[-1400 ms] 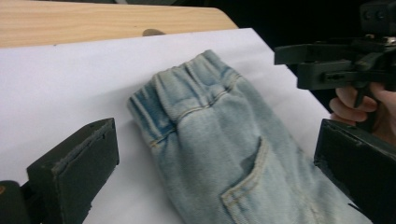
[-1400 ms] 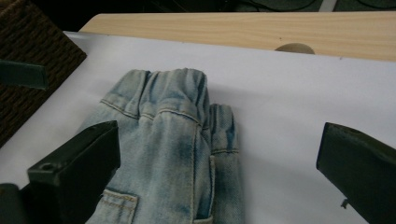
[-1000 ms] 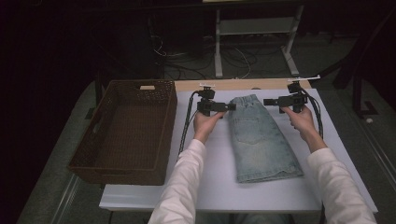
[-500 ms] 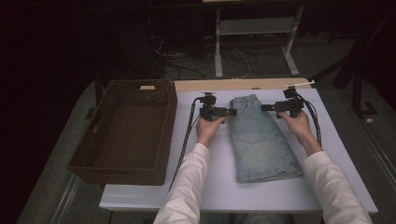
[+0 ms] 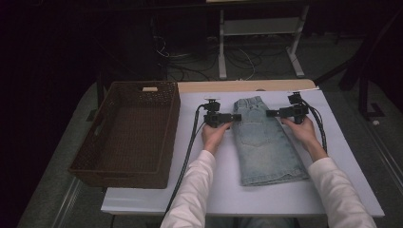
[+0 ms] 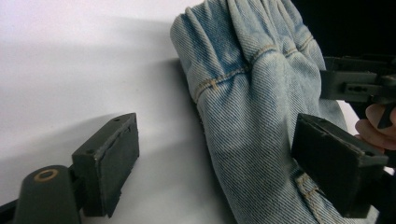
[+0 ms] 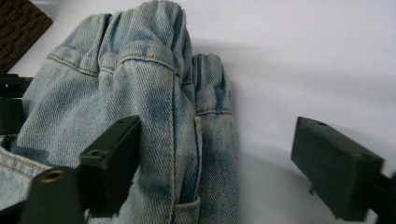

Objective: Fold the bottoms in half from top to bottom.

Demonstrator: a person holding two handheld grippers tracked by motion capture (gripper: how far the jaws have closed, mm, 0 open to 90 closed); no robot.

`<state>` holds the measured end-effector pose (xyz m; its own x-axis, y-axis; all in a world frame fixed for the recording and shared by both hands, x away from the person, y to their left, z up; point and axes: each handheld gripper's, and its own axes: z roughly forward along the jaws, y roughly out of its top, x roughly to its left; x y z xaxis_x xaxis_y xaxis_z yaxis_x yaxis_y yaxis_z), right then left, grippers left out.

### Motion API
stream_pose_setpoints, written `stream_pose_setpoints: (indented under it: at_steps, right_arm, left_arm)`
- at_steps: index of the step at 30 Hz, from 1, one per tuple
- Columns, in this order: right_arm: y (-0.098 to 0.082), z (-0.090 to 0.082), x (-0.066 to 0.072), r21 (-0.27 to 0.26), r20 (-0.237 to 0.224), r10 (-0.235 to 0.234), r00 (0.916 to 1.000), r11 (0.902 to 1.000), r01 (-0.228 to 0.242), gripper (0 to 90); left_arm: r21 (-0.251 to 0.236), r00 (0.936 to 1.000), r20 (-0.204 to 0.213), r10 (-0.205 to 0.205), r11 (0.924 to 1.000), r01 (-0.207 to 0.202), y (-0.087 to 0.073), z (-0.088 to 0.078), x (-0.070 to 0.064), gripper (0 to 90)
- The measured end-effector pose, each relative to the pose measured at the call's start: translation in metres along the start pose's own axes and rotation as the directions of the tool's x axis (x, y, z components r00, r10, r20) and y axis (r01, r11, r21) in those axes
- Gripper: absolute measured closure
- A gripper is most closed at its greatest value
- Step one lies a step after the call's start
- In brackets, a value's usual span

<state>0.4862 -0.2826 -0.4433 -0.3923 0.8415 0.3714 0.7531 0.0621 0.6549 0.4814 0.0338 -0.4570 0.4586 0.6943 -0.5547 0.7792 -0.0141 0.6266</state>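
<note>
Pale blue denim garment (image 5: 267,142), folded flat, lying lengthwise at mid-table (image 5: 351,161), gathered waistband toward the far edge, hem toward the near edge.

A lab or test room: a white table (image 5: 332,156) stands on grey floor, with loose cables (image 5: 190,57) and a metal stand (image 5: 259,28) at the top centre of the frame.

The folded skirt (image 5: 268,142) lies on the bench (image 5: 351,156) between both sets of jaws; the basket (image 5: 128,133) sits left of the left jaws.
</note>
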Motion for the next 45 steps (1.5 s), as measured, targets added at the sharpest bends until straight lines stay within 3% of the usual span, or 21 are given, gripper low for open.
stream_pose_setpoints:
  at_steps: [9, 17, 22, 32, 35, 37, 40, 45]
  right_arm:
    - [-0.004, 0.004, 0.003, 0.005, -0.02, 0.001, 0.9998, 1.0, -0.001, 38.3]
    - [-0.007, 0.008, 0.003, 0.022, -0.035, 0.013, 0.9993, 0.9997, -0.013, 42.5]
    - [-0.011, 0.009, 0.002, 0.026, -0.043, 0.031, 0.9986, 0.9992, -0.029, 46.7]
    - [-0.012, 0.009, -0.001, 0.045, -0.091, 0.073, 0.9931, 0.9965, -0.07, 72.6]
    - [-0.012, 0.007, -0.004, 0.049, -0.113, 0.098, 0.9888, 0.9945, -0.092, 76.5]
    - [-0.011, 0.006, -0.003, 0.053, -0.112, 0.088, 0.9898, 0.9951, -0.083, 77.6]
    - [-0.009, 0.003, -0.001, 0.052, -0.11, 0.067, 0.9916, 0.9967, -0.062, 78.4]
    - [-0.004, -0.005, -0.003, 0.046, -0.147, 0.068, 0.9868, 0.9971, -0.061, 79.2]
  left_arm:
    - [0.001, 0.9999, -0.007, 0.014, 0.9999, -0.014, -0.004, 0.004, -0.005, 30.7]
    - [0.004, 1.0, 0.006, 0.001, 1.0, -0.001, -0.007, 0.007, -0.009, 39.6]
    - [0.014, 0.999, 0.04, -0.02, 0.9997, 0.019, -0.009, 0.011, -0.009, 53.2]
    - [0.023, 0.998, 0.053, -0.034, 0.9992, 0.033, -0.008, 0.011, -0.009, 71.9]
    - [0.023, 0.9981, 0.058, -0.021, 0.9995, 0.02, -0.008, 0.01, -0.01, 77.2]
    - [0.025, 0.9972, 0.068, -0.031, 0.9992, 0.03, -0.008, 0.009, -0.009, 80.4]
    - [0.023, 0.9982, 0.06, -0.011, 0.9997, 0.009, -0.007, 0.007, -0.011, 82.3]
    - [0.044, 0.9964, 0.069, 0.049, 0.9977, -0.052, 0.004, 0.003, -0.015, 83.0]
